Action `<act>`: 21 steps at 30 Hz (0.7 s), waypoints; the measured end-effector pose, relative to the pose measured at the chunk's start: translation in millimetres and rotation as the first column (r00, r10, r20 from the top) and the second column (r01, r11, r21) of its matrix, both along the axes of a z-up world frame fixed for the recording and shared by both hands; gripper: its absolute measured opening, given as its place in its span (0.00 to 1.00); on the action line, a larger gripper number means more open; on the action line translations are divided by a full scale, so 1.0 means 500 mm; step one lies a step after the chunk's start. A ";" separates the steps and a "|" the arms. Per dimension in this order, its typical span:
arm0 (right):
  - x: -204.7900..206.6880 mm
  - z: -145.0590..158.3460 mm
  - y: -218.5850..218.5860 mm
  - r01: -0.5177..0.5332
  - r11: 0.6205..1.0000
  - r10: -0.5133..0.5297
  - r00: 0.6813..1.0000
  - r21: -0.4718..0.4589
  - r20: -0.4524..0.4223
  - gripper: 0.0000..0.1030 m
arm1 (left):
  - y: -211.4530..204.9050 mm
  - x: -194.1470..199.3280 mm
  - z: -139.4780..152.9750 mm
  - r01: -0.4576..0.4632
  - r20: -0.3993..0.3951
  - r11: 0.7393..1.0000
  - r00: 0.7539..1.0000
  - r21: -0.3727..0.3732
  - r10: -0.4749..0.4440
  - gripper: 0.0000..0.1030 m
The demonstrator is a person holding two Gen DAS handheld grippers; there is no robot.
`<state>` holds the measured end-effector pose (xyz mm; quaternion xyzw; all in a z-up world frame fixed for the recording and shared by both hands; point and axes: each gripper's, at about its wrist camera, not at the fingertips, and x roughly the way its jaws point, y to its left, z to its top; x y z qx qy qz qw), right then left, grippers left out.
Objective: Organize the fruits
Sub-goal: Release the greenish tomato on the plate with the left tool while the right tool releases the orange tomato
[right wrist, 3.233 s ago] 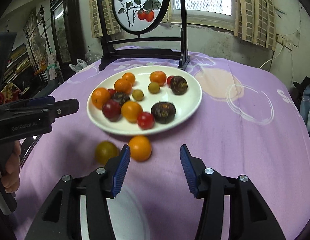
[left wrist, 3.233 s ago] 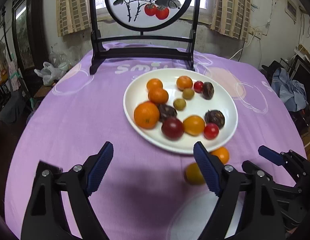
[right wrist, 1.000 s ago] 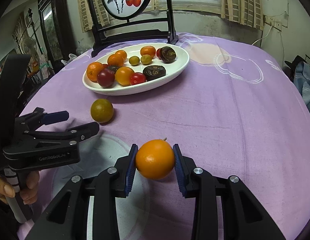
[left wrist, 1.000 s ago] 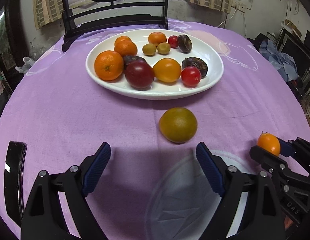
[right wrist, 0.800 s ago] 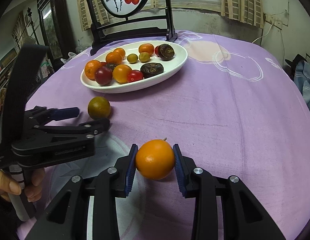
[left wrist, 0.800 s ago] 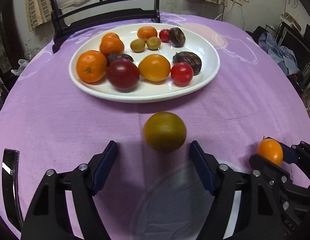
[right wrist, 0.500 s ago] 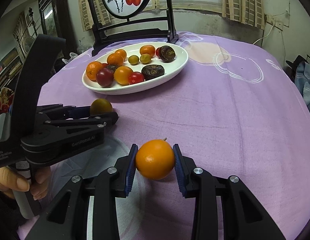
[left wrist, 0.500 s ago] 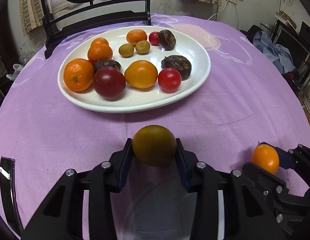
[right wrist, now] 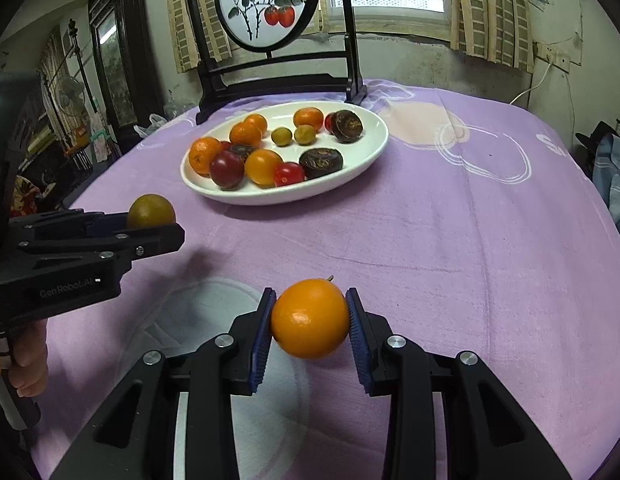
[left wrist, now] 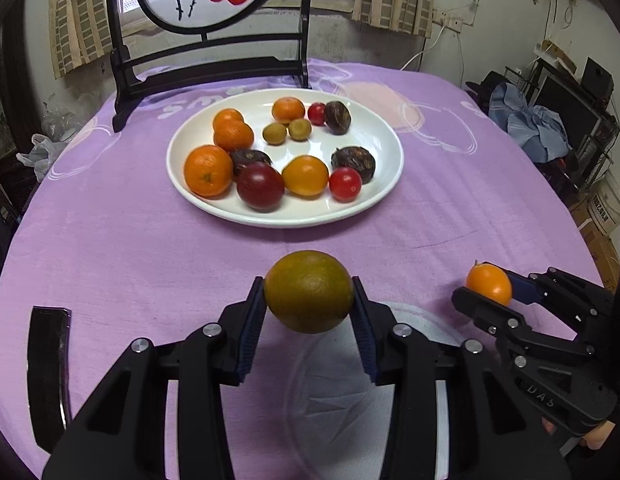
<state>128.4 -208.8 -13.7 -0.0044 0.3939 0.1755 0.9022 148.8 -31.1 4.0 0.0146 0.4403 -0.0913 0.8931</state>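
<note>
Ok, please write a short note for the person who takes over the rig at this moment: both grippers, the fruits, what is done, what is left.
Left gripper: shut on the greenish-brown fruit, held above the purple cloth.
Right gripper: shut on the orange fruit, also off the cloth.
White plate: further back on the table, holding the other fruits.
Done: both loose fruits are picked up.
Left: probably set both on the plate and release them.

Readable text, as you see it:
- "GenRobot.AI": left gripper (right wrist: 152,236) body, left edge of the right wrist view.
- "DAS": right gripper (left wrist: 479,294) body, lower right of the left wrist view.
- Tablecloth (left wrist: 122,248) lettering: only partly legible.
</note>
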 end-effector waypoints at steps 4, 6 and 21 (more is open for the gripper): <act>0.003 0.036 0.014 -0.016 1.000 0.015 0.999 0.023 0.051 0.35 | 0.014 0.016 0.030 0.001 0.024 1.000 1.000 0.004 -0.001 0.39; 0.021 0.055 0.027 -0.033 0.999 0.032 0.998 0.021 0.063 0.35 | 0.019 0.036 0.046 -0.004 0.037 1.000 0.999 0.007 0.003 0.39; 0.261 0.044 0.105 -0.058 0.998 0.059 0.996 -0.025 0.068 0.35 | 0.065 0.269 0.038 -0.131 0.005 0.991 0.991 0.035 0.131 0.39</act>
